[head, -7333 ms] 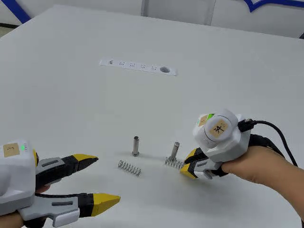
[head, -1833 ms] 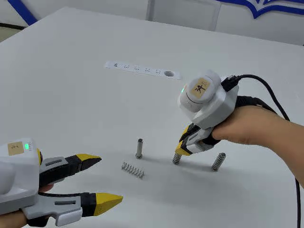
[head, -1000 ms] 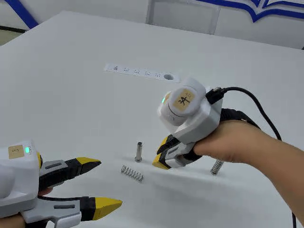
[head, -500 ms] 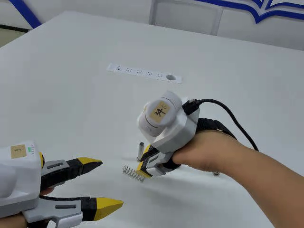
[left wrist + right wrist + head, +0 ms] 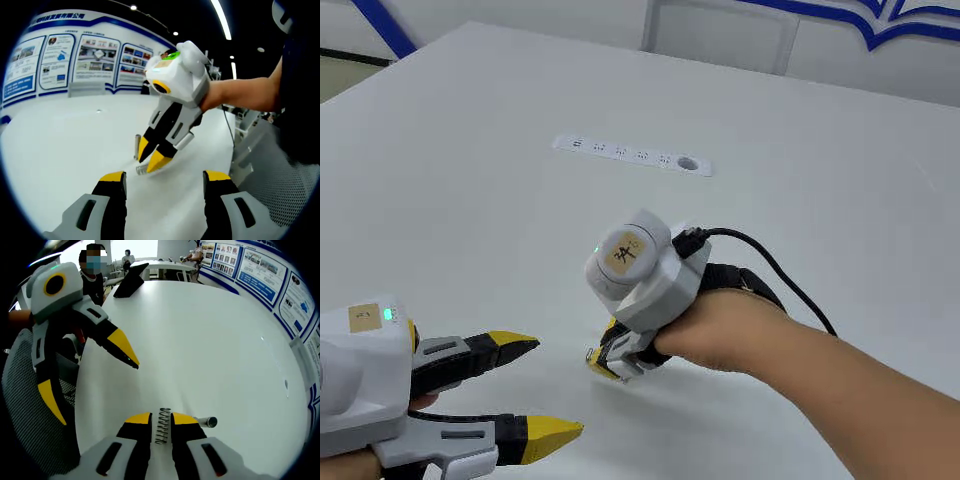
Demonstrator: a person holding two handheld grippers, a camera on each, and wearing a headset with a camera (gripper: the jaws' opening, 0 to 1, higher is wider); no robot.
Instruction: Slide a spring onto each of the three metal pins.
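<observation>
Holds the right gripper (image 5: 603, 362) tip-down on the white table (image 5: 470, 150), near the middle of the head view, in a hand (image 5: 720, 330) reaching in from the right, with a black cable (image 5: 760, 262) trailing off the back of the gripper. Grips a spring (image 5: 161, 426) there: in the right gripper view, jaws drawn narrow on either side of the coils and touching them, with the spring lying lengthwise in the gap and flat on the table. In the left gripper view, one end of the spring poking out just below the yellow tips, at table level. Just beside those tips, a bare metal pin (image 5: 136, 147), upright on the table; in the right gripper view, just off the outer side of one jaw, close to it but apart. Holds the left gripper (image 5: 556, 388) low at the near left of the head view, with jaws spread wide and nothing between them, pointed toward the right gripper and well short of it. In the left gripper view, spring and pin framed between the two open jaws, farther along the table. Toward the far side of the table, a flat white power strip (image 5: 632, 155), well apart from both grippers and from the pin
</observation>
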